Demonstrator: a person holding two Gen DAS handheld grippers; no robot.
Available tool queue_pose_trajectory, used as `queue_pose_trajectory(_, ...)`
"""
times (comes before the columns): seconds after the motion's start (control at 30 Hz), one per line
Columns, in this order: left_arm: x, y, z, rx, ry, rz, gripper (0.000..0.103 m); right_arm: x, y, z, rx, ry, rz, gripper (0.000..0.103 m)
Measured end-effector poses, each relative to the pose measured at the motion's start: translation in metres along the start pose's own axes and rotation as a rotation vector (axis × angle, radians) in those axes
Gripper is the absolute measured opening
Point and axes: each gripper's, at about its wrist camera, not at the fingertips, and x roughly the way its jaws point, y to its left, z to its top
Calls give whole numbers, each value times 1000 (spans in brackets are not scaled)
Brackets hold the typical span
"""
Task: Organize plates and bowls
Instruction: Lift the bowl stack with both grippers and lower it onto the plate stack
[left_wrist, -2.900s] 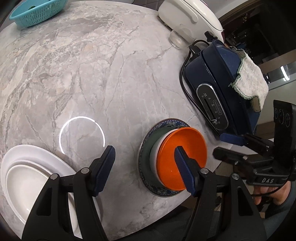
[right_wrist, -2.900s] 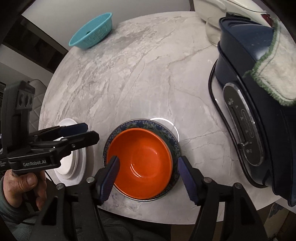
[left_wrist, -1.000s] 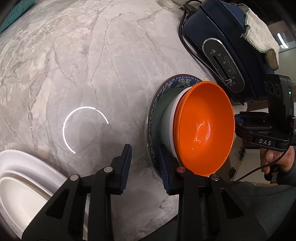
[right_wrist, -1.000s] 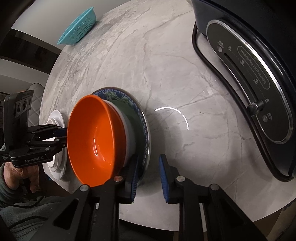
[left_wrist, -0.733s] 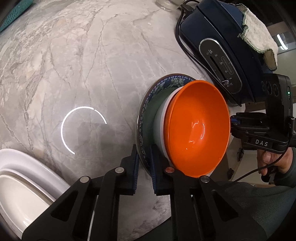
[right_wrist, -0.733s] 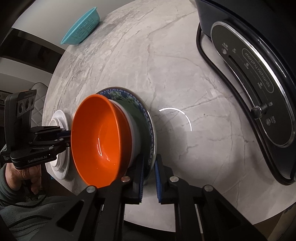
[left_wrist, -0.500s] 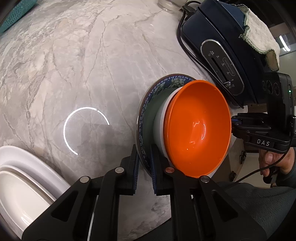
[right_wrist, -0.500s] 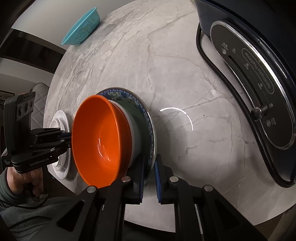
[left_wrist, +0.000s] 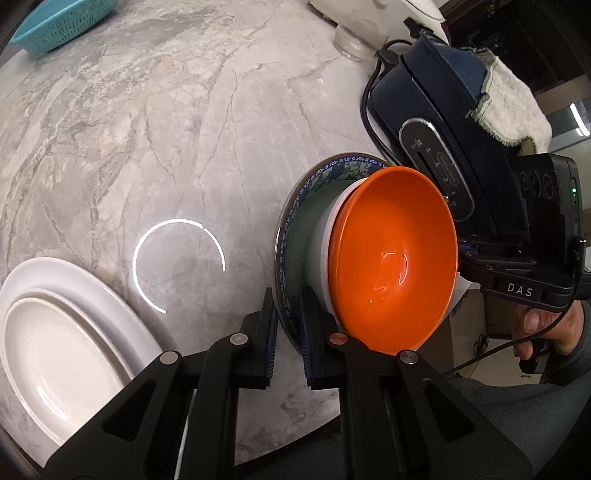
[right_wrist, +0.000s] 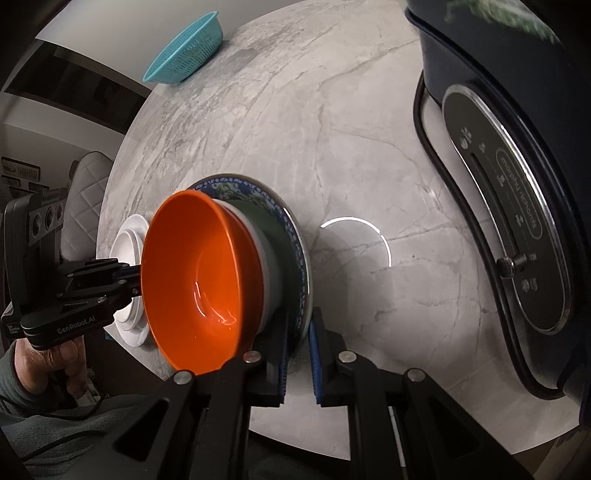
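Two grippers now clamp one patterned plate (left_wrist: 295, 206) from opposite edges, and that is the change: about three seconds ago both sets of jaws stood wide apart over it. Beside the plate, the marble table (left_wrist: 166, 129) is the biggest thing, then the dark blue appliance (left_wrist: 443, 122) just behind the plate. The white plates (left_wrist: 66, 332) lie well to the plate's left. On the plate sits the orange bowl (left_wrist: 391, 258), nested in a white bowl (left_wrist: 317, 251). The left gripper (left_wrist: 286, 332) pinches the plate's left rim; the right gripper (right_wrist: 297, 354) pinches its right rim. The view has drawn back slightly in the last half-second, so the stack seems ready to lift, probably toward the white plates.
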Motion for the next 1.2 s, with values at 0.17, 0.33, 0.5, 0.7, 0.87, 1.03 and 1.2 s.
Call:
queue_pose_trajectory(0.17, -52, 14, -8, -52, -66, 4, 9, -23, 38, 14, -68, -24, 7, 12)
queue_pose_trajectory(0.33, -113, 46, -32, -110, -128, 16, 9, -36, 90, 25, -133, -41, 32, 12)
queue_pose_trajectory(0.5, -168, 87, -70, -175, -181, 47, 8, -32, 152, 31, -217, -32, 58, 12)
queue_pose_trajectory(0.7, -209, 141, -117, -259, -235, 82, 7, -3, 218, 34, -313, 4, 91, 12)
queue_pose_trajectory(0.87, -209, 186, -145, -316, -224, 91, 7, 32, 257, 37, -361, 42, 95, 12)
queue_pose_trajectory(1.03, -188, 217, -164, -352, -193, 78, 8, 66, 273, 36, -365, 77, 78, 12)
queue_pose_trajectory(1.2, -156, 227, -165, -368, -167, 64, 8, 90, 270, 31, -357, 108, 44, 12)
